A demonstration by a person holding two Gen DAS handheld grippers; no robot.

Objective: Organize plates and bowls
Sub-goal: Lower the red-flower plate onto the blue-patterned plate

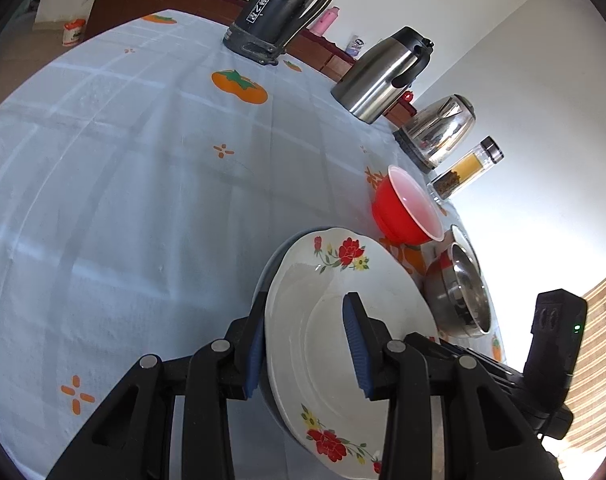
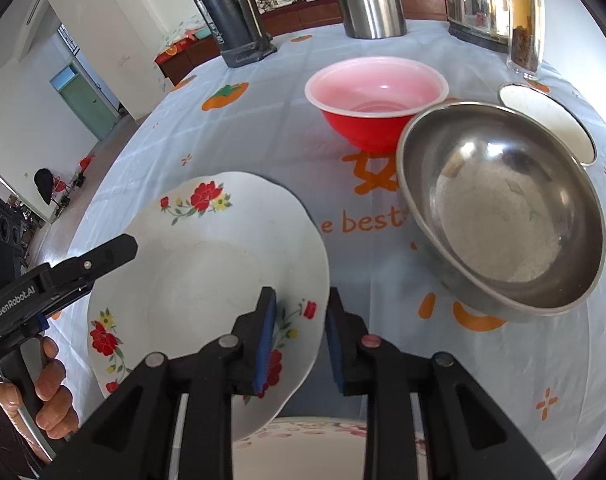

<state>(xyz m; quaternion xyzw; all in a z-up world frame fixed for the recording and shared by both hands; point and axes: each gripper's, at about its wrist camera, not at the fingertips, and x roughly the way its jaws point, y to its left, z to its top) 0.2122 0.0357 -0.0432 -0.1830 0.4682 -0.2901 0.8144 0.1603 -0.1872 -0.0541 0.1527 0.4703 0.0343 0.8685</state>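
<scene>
A white plate with red flowers point(image 1: 323, 336) point(image 2: 207, 280) is held tilted above the table. My left gripper point(image 1: 305, 348) has its jaws around the plate's left rim, one blue pad on each face; it also shows in the right wrist view point(image 2: 83, 264). My right gripper point(image 2: 299, 340) has its jaws around the plate's right rim, pads close to it. A red bowl point(image 1: 403, 212) point(image 2: 375, 100) and a steel bowl point(image 1: 459, 292) point(image 2: 499, 208) sit on the table to the right. Another pink-flowered plate point(image 2: 311, 440) lies below.
The table has a light blue cloth point(image 1: 143, 200). Along its far edge stand a dark thermos point(image 1: 287, 4), a steel jug point(image 1: 383, 76), a steel kettle point(image 1: 439, 132) and a glass jar point(image 1: 467, 168). A white lid or dish point(image 2: 547, 120) lies behind the steel bowl.
</scene>
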